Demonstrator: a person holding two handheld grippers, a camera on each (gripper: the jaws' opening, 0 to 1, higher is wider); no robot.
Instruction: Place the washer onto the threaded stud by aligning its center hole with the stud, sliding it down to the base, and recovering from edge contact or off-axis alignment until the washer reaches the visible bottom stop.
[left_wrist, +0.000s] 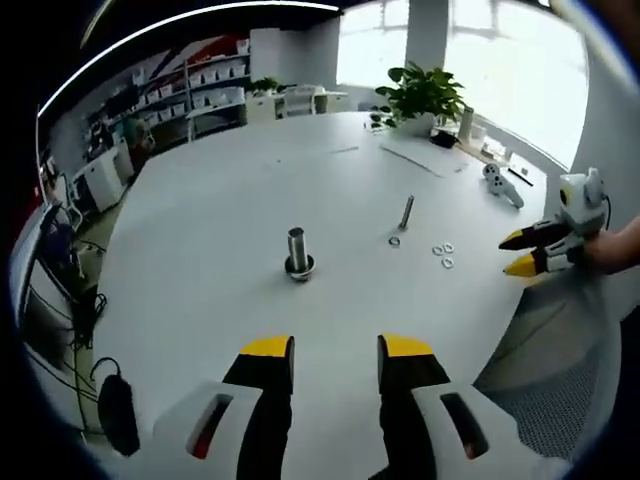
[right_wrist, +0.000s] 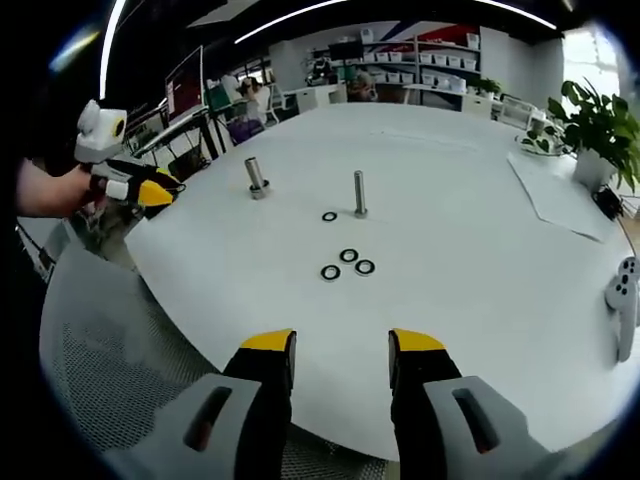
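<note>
A thin upright threaded stud (left_wrist: 406, 211) (right_wrist: 359, 193) stands near the middle of the round white table (left_wrist: 220, 230) (right_wrist: 450, 200). One washer (left_wrist: 394, 241) (right_wrist: 329, 216) lies flat just beside its foot. Three more washers (left_wrist: 443, 255) (right_wrist: 347, 262) lie in a small cluster closer to the table's edge. A thicker metal post (left_wrist: 298, 250) (right_wrist: 256, 177) stands apart on a ring-like base. My left gripper (left_wrist: 336, 350) (right_wrist: 150, 190) is open and holds nothing, short of the post. My right gripper (right_wrist: 340, 345) (left_wrist: 518, 252) is open over the table's edge, short of the washer cluster.
A white game controller (left_wrist: 503, 183) (right_wrist: 625, 290) lies near the rim. A potted plant (left_wrist: 425, 95) (right_wrist: 600, 120) and a paper sheet (left_wrist: 420, 155) sit at one side. A grey mesh chair (right_wrist: 110, 370) (left_wrist: 560, 400) stands by the edge. Shelves and desks line the room.
</note>
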